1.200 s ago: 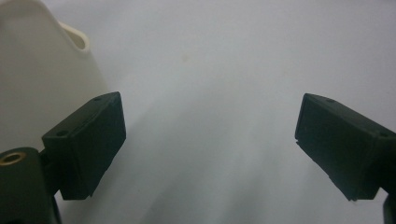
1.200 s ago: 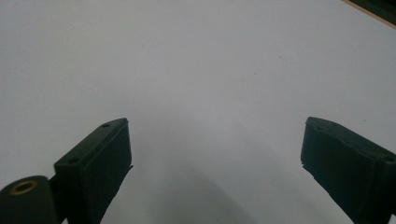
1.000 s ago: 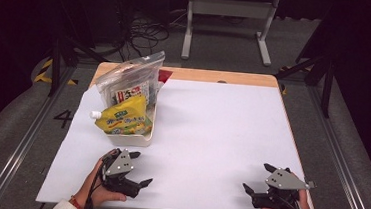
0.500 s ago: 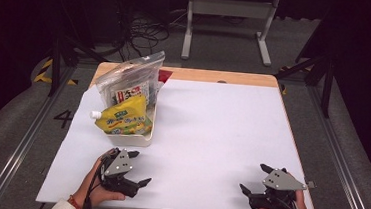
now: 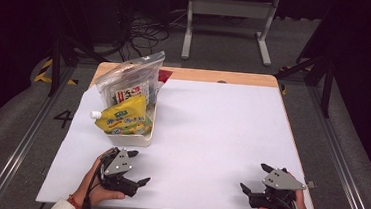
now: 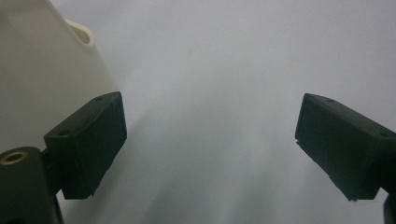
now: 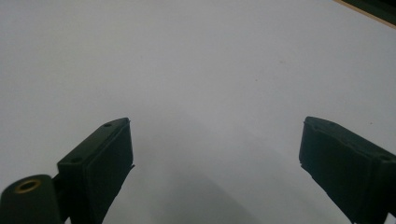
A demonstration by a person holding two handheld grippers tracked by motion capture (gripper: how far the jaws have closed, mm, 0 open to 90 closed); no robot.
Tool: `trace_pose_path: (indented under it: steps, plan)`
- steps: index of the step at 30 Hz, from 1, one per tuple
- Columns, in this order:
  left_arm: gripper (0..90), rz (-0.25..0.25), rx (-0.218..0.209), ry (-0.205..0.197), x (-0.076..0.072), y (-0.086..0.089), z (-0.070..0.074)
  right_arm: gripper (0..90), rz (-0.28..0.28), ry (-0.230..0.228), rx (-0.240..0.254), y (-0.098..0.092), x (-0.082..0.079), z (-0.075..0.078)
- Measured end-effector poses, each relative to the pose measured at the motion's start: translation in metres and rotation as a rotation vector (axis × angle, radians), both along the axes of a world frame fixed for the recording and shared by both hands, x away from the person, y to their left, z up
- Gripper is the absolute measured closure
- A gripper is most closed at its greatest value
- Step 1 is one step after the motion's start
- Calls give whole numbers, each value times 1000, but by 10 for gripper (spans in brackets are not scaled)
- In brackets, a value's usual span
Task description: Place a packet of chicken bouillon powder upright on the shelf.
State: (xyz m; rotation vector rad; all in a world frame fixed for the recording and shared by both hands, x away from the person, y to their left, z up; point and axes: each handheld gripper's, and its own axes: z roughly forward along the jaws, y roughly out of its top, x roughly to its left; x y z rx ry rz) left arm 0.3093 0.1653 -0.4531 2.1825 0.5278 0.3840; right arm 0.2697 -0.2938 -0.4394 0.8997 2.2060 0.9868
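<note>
A white tray [image 5: 126, 139] holding a yellow spouted pouch [image 5: 122, 118] and a clear bag [image 5: 127, 80] sits at the table's [image 5: 211, 131] left. Just in front of the tray, the left gripper [image 5: 139, 183] rests with jaws wide, empty. Well apart at the right, the right gripper [image 5: 253, 177] also rests wide, empty.

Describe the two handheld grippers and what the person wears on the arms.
Both the left gripper and right gripper are black, two-jawed, each topped by a grey three-cornered plate. Flat rectangular black pads face inward. A white cuff and a red-orange bracelet show at the left wrist.
</note>
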Motion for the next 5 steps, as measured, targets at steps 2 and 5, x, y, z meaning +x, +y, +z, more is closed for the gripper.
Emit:
trace_pose_path:
  steps: [2,5]
  plan:
    - [100,0,8,-5,0,0,0,95,-6,8,-2,0,1,-1]
    - [102,2,12,-3,2,0,-1,95,-10,23,-6,0,3,-4]
